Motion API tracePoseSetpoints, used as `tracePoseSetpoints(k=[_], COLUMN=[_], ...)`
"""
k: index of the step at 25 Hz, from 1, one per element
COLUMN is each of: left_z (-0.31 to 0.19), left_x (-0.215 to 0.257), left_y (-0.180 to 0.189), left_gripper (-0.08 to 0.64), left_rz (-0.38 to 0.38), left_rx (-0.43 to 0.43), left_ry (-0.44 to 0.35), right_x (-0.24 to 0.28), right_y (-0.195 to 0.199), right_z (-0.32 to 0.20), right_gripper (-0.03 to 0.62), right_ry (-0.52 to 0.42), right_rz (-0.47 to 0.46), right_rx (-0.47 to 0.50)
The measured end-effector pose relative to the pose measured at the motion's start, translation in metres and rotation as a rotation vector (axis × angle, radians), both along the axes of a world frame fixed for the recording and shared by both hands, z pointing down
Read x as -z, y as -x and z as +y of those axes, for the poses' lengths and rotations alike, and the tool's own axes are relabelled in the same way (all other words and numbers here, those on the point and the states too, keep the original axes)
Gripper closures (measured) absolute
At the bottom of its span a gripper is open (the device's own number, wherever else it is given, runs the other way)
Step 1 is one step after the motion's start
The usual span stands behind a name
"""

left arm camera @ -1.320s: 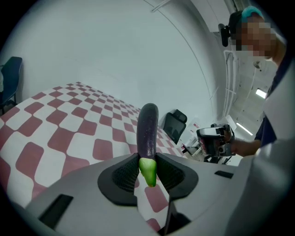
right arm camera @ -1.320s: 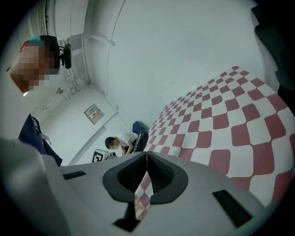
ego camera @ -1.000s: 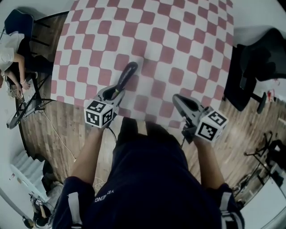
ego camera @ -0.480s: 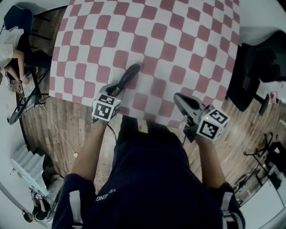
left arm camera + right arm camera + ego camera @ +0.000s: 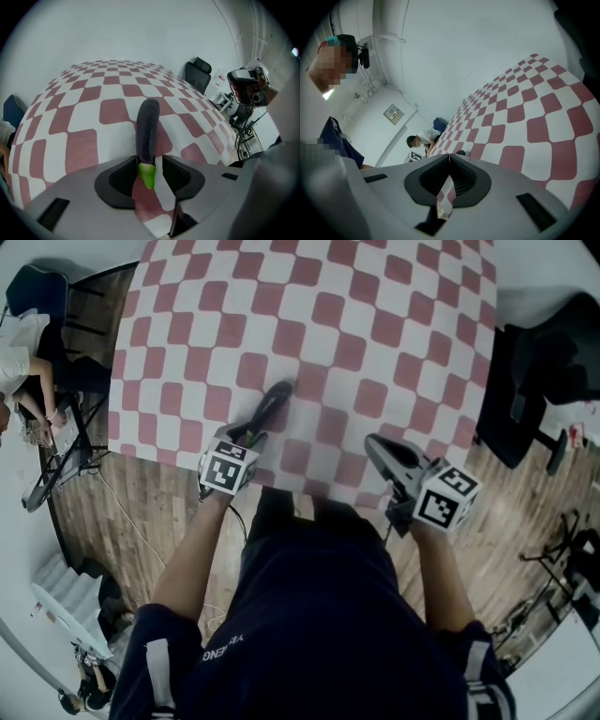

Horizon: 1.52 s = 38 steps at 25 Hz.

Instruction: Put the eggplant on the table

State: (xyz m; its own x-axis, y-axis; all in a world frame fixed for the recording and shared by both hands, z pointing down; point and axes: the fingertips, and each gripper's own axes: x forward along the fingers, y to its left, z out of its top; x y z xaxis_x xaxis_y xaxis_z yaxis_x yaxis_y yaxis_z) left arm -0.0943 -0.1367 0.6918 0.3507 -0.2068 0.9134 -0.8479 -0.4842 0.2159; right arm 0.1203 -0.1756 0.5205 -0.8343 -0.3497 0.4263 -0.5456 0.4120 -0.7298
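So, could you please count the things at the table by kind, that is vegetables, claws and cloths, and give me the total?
Eggplant: 1
Claws: 2 (the left claw, opening with the eggplant stem between its jaws; the right claw, shut and empty)
Checkered tablecloth: 1
Total: 4

A bare, white-walled recording lab: black office chair (image 5: 548,371) right, black stand (image 5: 56,460) left (a person (image 5: 17,352) sits there), wood-plank floor (image 5: 141,512), checkered table (image 5: 375,315).
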Motion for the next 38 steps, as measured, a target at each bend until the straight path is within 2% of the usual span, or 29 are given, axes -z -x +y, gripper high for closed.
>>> tracePoseSetpoints(k=[6, 11, 15, 20, 27, 38], left_z=[0.002, -0.003, -0.006, -0.007, -0.004, -0.003], left_x=[0.01, 0.04, 0.074, 0.133, 0.22, 0.311], left_y=[0.002, 0.007, 0.005, -0.006, -0.016, -0.016], left_gripper=[0.337, 0.331, 0.331, 0.333, 0.406, 0.509], left_rz=[0.025, 0.071, 0.148, 0.303, 0.451, 0.593], left_rx=[-0.028, -0.041, -0.057, -0.092, -0.166, -0.213], left_ry=[-0.021, -0.094, -0.169, -0.298, -0.506, -0.68], right_x=[0.016, 0.034, 0.049, 0.064, 0.098, 0.15], right_y=[0.005, 0.015, 0.024, 0.035, 0.054, 0.072], right_z=[0.001, 0.006, 0.011, 0.022, 0.035, 0.047], right_gripper=[0.574, 0.574, 0.574, 0.574, 0.574, 0.574], right_ry=[-0.04, -0.084, -0.119, -0.157, -0.233, -0.324], right_rz=[0.009, 0.013, 0.017, 0.024, 0.018, -0.061], right_rx=[-0.013, -0.033, -0.064, -0.105, -0.136, -0.179])
